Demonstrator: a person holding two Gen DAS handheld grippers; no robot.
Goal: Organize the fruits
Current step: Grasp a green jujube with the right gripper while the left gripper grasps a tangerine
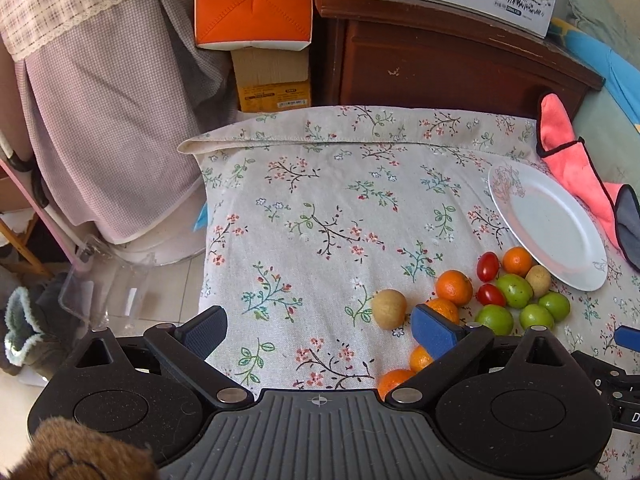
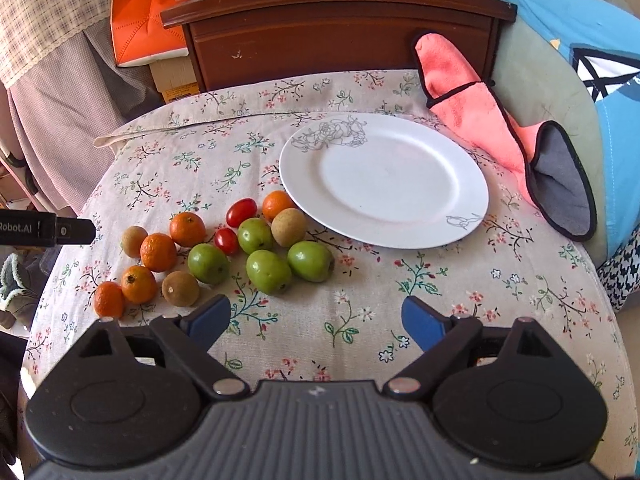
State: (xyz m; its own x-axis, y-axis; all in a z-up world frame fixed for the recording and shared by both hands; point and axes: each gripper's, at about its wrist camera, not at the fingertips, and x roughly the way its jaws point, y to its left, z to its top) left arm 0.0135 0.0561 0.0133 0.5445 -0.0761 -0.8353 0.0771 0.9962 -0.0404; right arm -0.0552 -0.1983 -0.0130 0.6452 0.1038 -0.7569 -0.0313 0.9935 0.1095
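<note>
White plate [image 2: 460, 184] bare; fruits [image 2: 224, 248] beside it on tablecloth [image 2: 440, 280].

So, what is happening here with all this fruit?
A person holds two grippers over a table with a floral cloth. Both the left gripper and the right gripper are open and hold nothing. Oranges, green fruits, brown fruits and small tomatoes lie loose beside a white plate, which has no fruit on it.
</note>
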